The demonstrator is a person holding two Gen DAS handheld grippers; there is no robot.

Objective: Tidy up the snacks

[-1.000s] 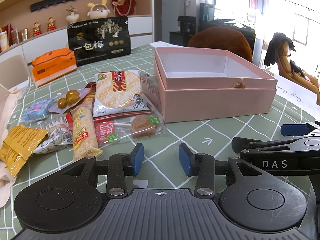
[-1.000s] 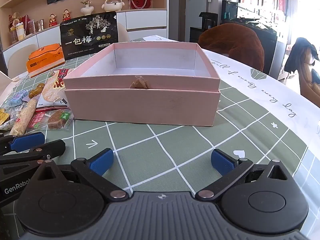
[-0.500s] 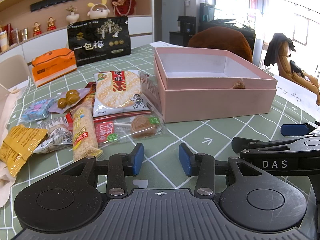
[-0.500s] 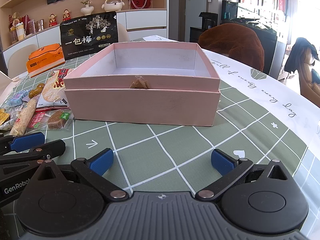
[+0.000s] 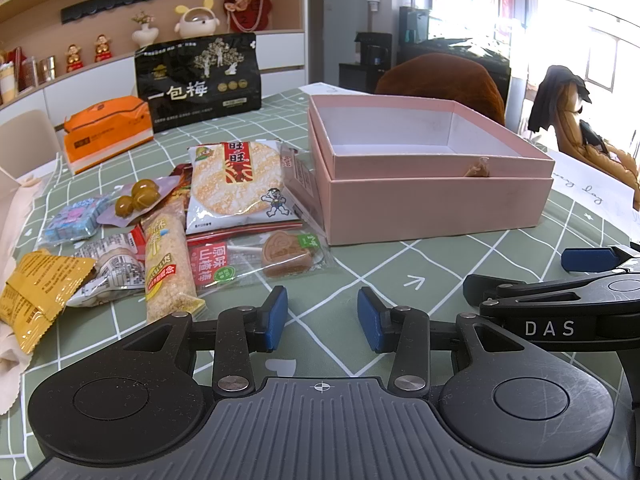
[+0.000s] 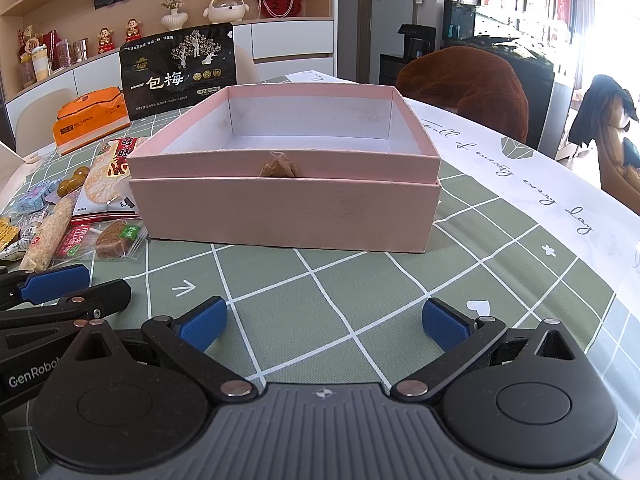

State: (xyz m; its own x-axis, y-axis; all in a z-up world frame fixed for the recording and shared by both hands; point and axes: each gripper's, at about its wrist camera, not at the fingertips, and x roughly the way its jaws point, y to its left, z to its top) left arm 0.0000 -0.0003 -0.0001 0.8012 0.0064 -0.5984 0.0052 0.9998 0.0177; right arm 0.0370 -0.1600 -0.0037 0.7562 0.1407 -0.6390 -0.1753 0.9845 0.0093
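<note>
Your left gripper hovers low over the green checked bench, its blue pads parted with nothing between them, just short of a clear-wrapped lollipop. Your right gripper sits beside it, spread wide and equally empty, facing the front wall of the pink box.

You have the snacks heaped to the left of the box: a rice cracker pack lies flat on top, one side close against the box wall, with a long puffed-rice bar beside the lollipop. Further left lie a pouch of green olives, a blue candy pack, a silver wrapper and a yellow packet.

You can see the box stands open, its white interior bare, and it rests nested in its own lid. A small tan tassel hangs at the middle of its front rim. Behind the pile, a black plum bag stands upright and an orange pack lies next to it.
</note>
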